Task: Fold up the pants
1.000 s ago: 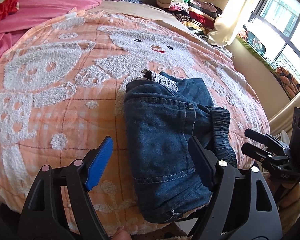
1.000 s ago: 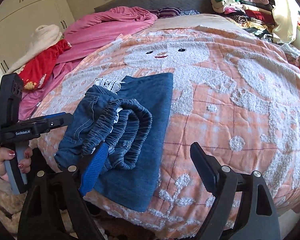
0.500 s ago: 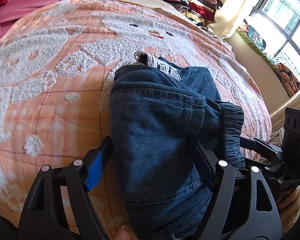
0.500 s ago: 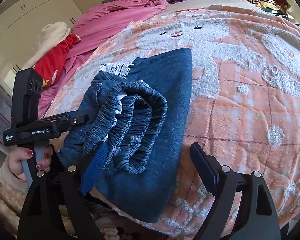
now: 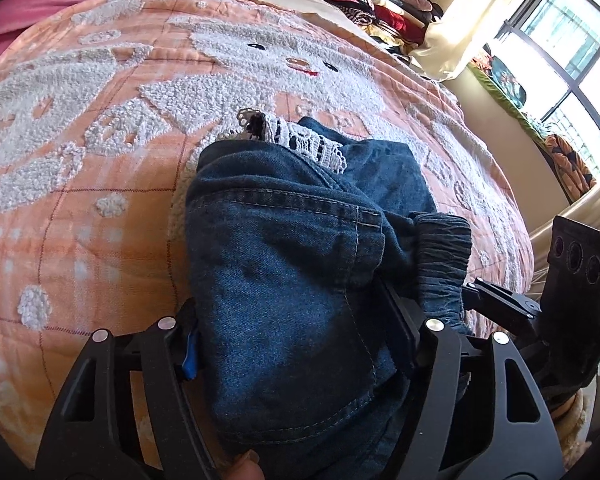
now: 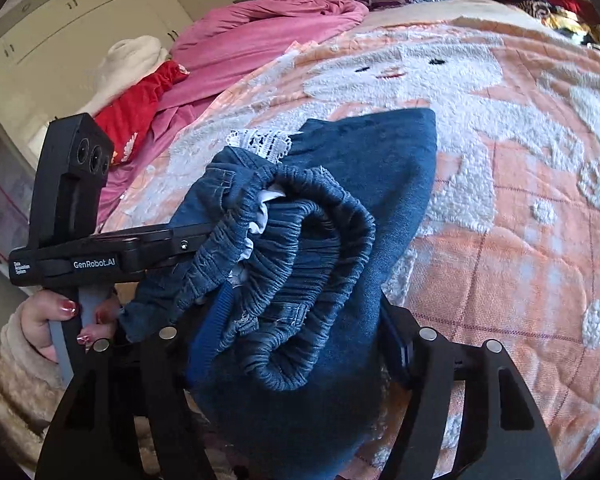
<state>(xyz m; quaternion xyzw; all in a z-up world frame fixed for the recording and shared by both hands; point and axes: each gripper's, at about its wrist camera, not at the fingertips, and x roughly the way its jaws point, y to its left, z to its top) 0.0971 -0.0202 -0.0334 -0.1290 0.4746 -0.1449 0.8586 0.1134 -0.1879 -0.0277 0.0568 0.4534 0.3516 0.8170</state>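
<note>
Bedspread (image 5: pixel 100 208), peach with white tufting, fills both views; its near edge runs along the bottom of each frame. The pants (image 5: pixel 292 300), folded denim, lie at lower centre of the left view and centre of the right view, close to that edge.

Left gripper (image 5: pixel 296 344): your jaws have just been closing and now press both sides of the bundle. Right gripper (image 6: pixel 300 344): jaws likewise just closing, now clamped across the bundle below the waistband (image 6: pixel 300 280).

Risks, as judged. You hold thick stacked layers, so the pads likely bite only the outer ones; on a lift the inner layers may slide and the fold open. The bundle sits near the bed edge, so a slip may drop it off. The bunched waistband may spring out of line. The lace trim (image 5: pixel 300 140) pokes from the far end and may drag or untuck.
</note>
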